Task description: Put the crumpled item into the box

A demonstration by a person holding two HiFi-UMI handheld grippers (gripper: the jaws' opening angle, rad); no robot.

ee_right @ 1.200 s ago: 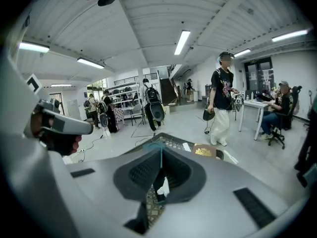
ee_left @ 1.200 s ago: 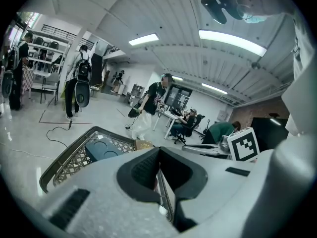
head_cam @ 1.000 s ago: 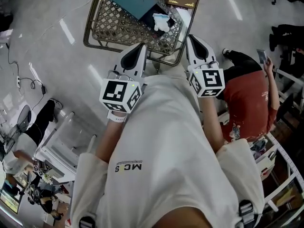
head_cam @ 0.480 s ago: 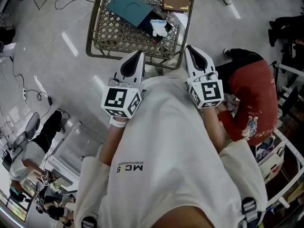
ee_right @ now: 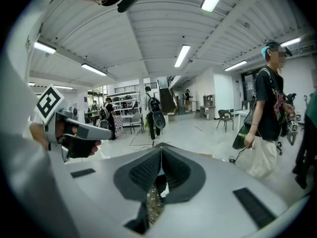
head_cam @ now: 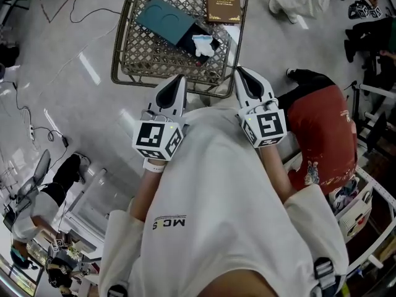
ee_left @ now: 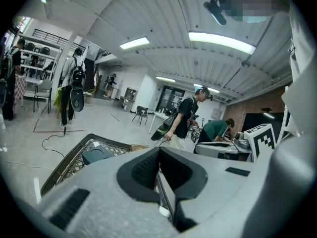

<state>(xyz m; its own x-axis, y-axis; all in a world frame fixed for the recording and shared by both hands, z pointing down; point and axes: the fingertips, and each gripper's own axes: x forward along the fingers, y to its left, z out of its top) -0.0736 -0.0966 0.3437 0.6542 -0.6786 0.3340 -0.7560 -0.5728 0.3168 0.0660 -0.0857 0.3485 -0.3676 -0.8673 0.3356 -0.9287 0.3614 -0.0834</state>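
Observation:
A crumpled white item (head_cam: 202, 43) lies in a wire basket (head_cam: 127, 54) on the floor, on a dark sheet. Beside it are a teal box (head_cam: 164, 18) and a brown box with gold print (head_cam: 223, 1). My left gripper (head_cam: 180, 77) is shut and empty, its tip over the basket's near rim. My right gripper (head_cam: 240, 70) is also shut and empty, at the basket's near right corner. In the left gripper view the shut left gripper (ee_left: 158, 150) points past the basket (ee_left: 67, 157) and teal box (ee_left: 96, 154). In the right gripper view the right gripper (ee_right: 161, 149) is shut.
A person in a red shirt (head_cam: 322, 125) crouches at my right. Cables (head_cam: 34, 110) run over the floor at left, and a white frame (head_cam: 93, 193) stands at lower left. A person with a bag (ee_left: 188, 115) stands beyond the basket; racks and chairs line the room.
The head view has shifted, and the whole basket now shows. Both grippers stay shut near its front rim. The person in red has leaned further down.

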